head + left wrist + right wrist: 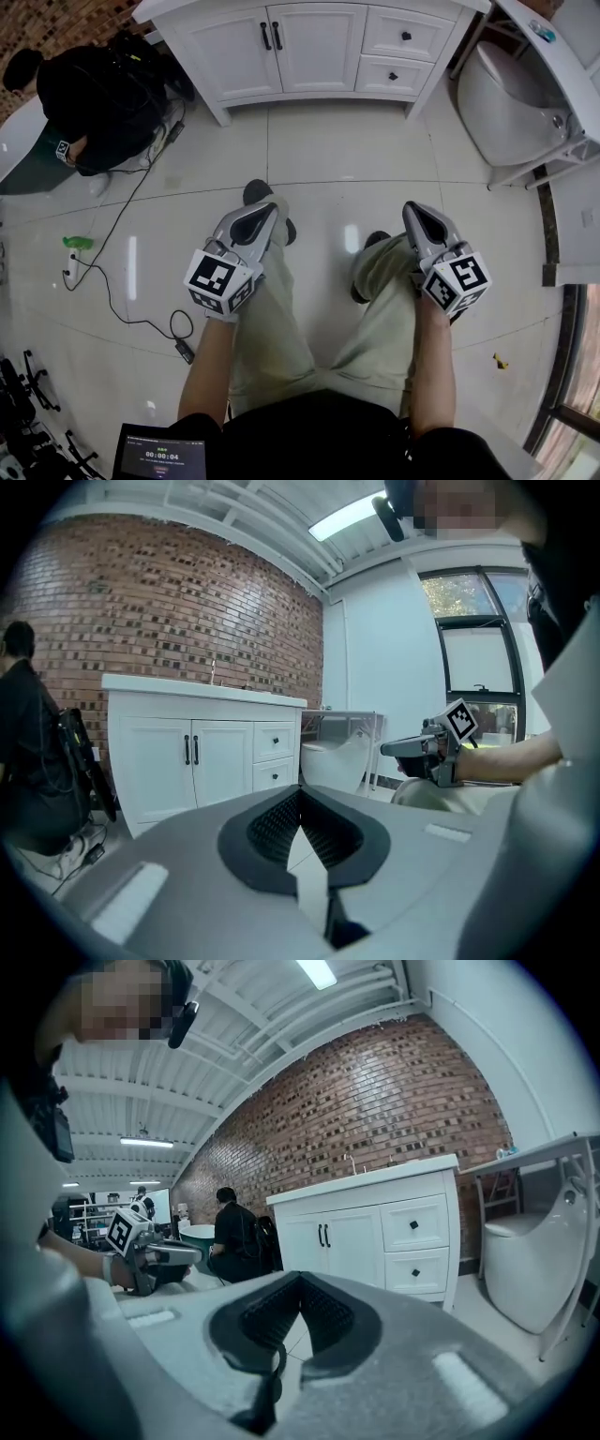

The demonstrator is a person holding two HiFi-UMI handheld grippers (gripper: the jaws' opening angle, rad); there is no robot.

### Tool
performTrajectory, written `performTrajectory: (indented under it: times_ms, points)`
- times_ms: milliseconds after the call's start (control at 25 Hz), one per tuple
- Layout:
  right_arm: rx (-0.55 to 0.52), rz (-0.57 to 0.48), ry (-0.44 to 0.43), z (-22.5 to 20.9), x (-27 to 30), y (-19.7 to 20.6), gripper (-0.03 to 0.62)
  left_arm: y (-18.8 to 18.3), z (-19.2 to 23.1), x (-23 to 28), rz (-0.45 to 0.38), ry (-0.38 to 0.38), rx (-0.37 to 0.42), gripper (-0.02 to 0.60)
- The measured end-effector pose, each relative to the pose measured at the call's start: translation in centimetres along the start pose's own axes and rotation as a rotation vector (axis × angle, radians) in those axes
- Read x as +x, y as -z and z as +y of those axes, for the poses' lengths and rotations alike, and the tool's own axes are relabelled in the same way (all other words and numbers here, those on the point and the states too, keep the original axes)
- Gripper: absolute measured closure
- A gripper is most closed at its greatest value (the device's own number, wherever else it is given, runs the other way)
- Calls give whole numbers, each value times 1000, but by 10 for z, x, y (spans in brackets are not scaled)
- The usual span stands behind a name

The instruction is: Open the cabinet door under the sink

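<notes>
Cabinet door [317, 47] is well apart from the left gripper [261, 214] and right gripper [419, 214], both closed empty, so either may knock its thin handle [277, 36] without hooking it.

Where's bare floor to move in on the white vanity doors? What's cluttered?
Free: pale glossy tile floor between the white two-door vanity cabinet and the operator's black shoes, straight ahead. Crowded left: crouching person in black, trailing black cable, small green object. Tight right: white ceramic fixture on its frame.
</notes>
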State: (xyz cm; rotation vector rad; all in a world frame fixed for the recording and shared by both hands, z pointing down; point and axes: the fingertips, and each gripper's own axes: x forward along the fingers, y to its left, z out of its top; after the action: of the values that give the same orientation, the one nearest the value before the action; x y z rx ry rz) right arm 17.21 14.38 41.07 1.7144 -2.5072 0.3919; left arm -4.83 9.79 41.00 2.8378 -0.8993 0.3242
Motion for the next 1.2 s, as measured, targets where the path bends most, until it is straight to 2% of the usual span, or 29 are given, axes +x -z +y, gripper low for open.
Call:
performTrajectory:
  times_ms: [120, 240, 400, 480, 640, 720, 800, 920, 1080, 1200]
  points:
    - [5, 8, -15, -3, 24, -4, 602, -6, 25, 2, -20, -18, -32, 563]
    - [36, -4, -54, 0, 50, -4, 602, -5, 50, 8, 4, -53, -42, 563]
    - [61, 1, -127, 25, 93, -11, 602, -10, 78, 17, 9, -65, -58, 565]
    - [15, 20, -165, 50, 114, -16, 602, -17, 93, 19, -17, -62, -81, 564]
    - [-175, 82, -185, 85, 139, -24, 602, -25, 114, 26, -41, -65, -111, 563]
    - [-157, 55, -179, 77, 140, -36, 602, -25, 120, 32, -22, -66, -102, 563]
    - [-65, -6, -181, 62, 138, -51, 602, -26, 127, 36, -21, -63, -104, 563]
    - [4, -49, -192, 49, 144, -61, 602, -34, 141, 38, -70, -51, -138, 563]
    - [-115, 41, -153, 39, 171, -45, 602, -46, 152, 55, -116, -22, -155, 564]
    - [-156, 84, -130, 26, 182, -40, 602, -51, 148, 73, -103, -15, -134, 563]
